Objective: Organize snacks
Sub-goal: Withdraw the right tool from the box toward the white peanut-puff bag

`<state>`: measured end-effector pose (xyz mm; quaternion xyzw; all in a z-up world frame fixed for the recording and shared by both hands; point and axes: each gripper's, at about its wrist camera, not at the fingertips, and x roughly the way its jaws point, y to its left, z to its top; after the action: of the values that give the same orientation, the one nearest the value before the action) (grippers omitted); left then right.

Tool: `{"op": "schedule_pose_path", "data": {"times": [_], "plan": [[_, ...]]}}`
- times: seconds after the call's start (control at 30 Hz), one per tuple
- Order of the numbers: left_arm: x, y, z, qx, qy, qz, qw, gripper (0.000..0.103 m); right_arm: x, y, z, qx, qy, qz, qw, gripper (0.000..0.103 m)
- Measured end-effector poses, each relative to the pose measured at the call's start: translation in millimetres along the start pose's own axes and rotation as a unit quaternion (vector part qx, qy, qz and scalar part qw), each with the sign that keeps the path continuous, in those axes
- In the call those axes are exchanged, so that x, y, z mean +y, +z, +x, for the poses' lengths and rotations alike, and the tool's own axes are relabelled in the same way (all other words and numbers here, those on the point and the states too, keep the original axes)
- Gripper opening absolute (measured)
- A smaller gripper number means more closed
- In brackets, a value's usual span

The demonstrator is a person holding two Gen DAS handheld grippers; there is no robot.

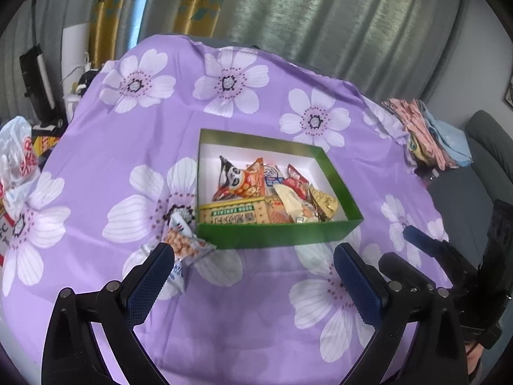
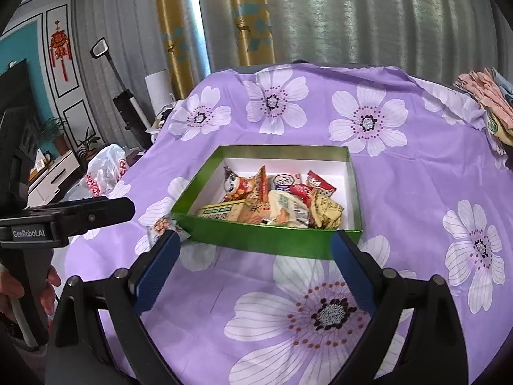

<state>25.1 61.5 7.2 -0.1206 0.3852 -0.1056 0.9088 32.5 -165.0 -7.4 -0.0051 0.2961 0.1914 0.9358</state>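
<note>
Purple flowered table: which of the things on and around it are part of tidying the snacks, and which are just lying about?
Part of the job:
- green box, already holding several snack packets
- peanut packet lying outside it on the cloth
- left gripper and right gripper, both open

Just lying about:
- folded clothes
- white plastic bag
- upright vacuum cleaner
</note>
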Motion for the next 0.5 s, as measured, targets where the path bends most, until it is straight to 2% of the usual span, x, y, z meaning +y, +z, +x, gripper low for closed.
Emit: {"op": "schedule_pose_path", "data": {"times": [0.5], "plan": [[13.1, -16.0, -7.3, 0.001, -0.009, -0.003, 1.0000, 0.099, 26.3, -6.6, -1.0, 0.011, 0.001, -0.026, 1.000, 0.096]]}}
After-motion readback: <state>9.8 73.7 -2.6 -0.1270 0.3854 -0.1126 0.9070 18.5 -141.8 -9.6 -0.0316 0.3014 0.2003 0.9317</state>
